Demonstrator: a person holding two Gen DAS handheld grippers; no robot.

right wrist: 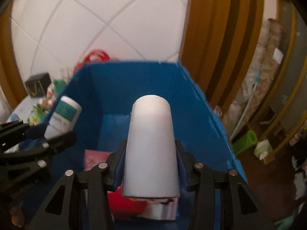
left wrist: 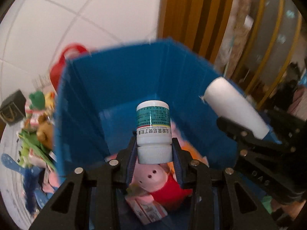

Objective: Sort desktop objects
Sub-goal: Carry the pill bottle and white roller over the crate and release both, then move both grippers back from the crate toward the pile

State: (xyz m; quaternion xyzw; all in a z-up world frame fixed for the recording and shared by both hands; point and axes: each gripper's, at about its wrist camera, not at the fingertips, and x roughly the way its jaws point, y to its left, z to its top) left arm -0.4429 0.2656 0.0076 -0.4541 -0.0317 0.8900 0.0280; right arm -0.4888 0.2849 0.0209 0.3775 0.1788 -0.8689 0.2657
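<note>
My left gripper (left wrist: 154,143) is shut on the white cap of a medicine bottle (left wrist: 153,126) with a green label, held over an open blue bin (left wrist: 124,76). To its right, my right gripper (left wrist: 261,132) carries a white tapered bottle (left wrist: 234,105). In the right wrist view the right gripper (right wrist: 150,147) is shut on that white tapered bottle (right wrist: 151,134) above the blue bin (right wrist: 134,80). At the left of that view sits the left gripper (right wrist: 51,132) with the medicine bottle (right wrist: 65,113). A pink pig plush (left wrist: 153,176) and a pink-and-white box (left wrist: 149,209) lie in the bin.
Several plush toys (left wrist: 38,134) are heaped left of the bin, with a black box (left wrist: 11,109) beyond them and a red bag handle (left wrist: 73,51) behind the bin. A green roll (right wrist: 245,141) and clutter lie to the right by wooden framing (right wrist: 220,38). White tiles (right wrist: 96,19) lie beyond.
</note>
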